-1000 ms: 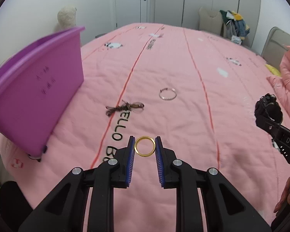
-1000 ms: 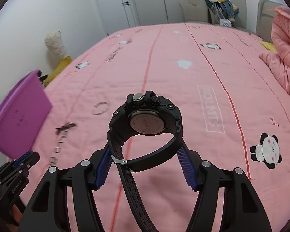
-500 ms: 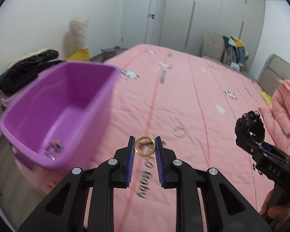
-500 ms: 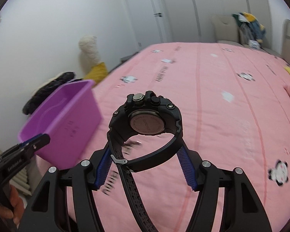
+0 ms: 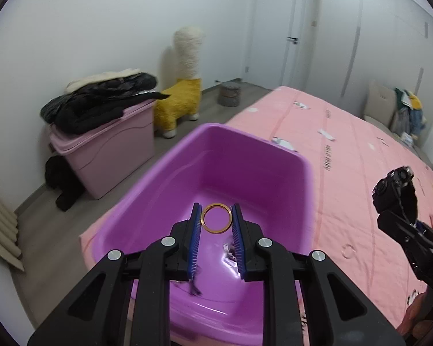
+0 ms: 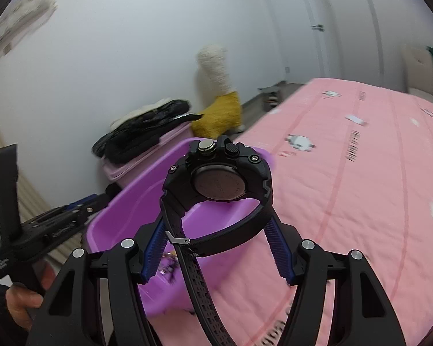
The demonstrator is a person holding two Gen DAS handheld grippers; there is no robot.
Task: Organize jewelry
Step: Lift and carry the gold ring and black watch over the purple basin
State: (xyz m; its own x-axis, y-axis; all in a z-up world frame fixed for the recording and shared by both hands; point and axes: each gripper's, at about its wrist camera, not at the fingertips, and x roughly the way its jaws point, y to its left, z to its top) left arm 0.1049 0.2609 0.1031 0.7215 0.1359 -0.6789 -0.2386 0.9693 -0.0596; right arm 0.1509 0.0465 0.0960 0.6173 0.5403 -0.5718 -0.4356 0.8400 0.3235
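Above the purple bin [image 5: 257, 155], the left gripper [image 5: 216, 225] pinches a gold ring [image 5: 216, 218] between its pads; beside it, the right gripper [image 6: 216, 248] clamps a black watch [image 6: 216, 178] by its strap.

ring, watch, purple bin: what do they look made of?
Ring: thin gold-coloured band, likely metal, with a bright polished edge.
Watch: matte black case and perforated strap, probably resin or rubber; the buckle and one crown look like metal.
Purple bin: glossy moulded plastic, with glare on its floor and rounded corners.
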